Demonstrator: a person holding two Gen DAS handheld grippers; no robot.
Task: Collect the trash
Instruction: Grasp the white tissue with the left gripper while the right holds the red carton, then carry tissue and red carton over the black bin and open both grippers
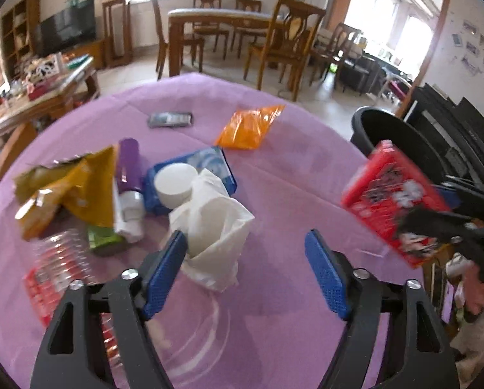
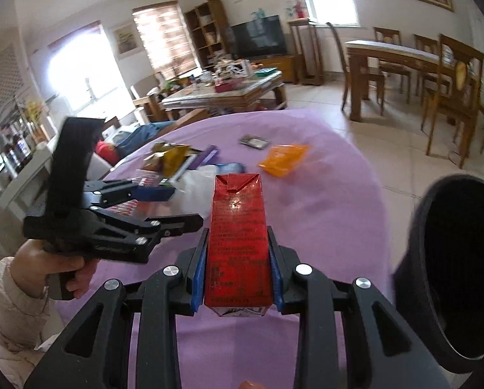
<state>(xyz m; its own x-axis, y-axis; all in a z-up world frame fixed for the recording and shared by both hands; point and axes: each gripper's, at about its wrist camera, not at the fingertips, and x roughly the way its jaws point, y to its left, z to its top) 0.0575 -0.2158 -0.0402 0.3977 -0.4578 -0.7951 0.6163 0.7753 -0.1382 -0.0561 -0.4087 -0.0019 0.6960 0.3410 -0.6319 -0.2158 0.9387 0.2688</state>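
Note:
My right gripper point(image 2: 237, 231) is shut on a red drink carton point(image 2: 237, 227), held upright above the purple tablecloth point(image 2: 323, 214), left of the black bin point(image 2: 452, 259). The left wrist view shows that carton point(image 1: 391, 201) at the right, in front of the bin point(image 1: 391, 136). My left gripper point(image 1: 245, 240) is open low over the table, with a crumpled white tissue point(image 1: 216, 227) against its left pad and clear of the right one. Beyond lie a yellow snack bag point(image 1: 73, 188), a purple bottle point(image 1: 128, 168), a blue wipes pack point(image 1: 209, 165) and an orange wrapper point(image 1: 248, 126).
A clear plastic bottle with a red label point(image 1: 57, 265) lies at the left, a dark small packet point(image 1: 170, 119) at the far side. A hand and pale sleeve point(image 2: 21, 278) hold the left gripper point(image 2: 182, 206). A dining table and chairs point(image 1: 229, 22) stand behind.

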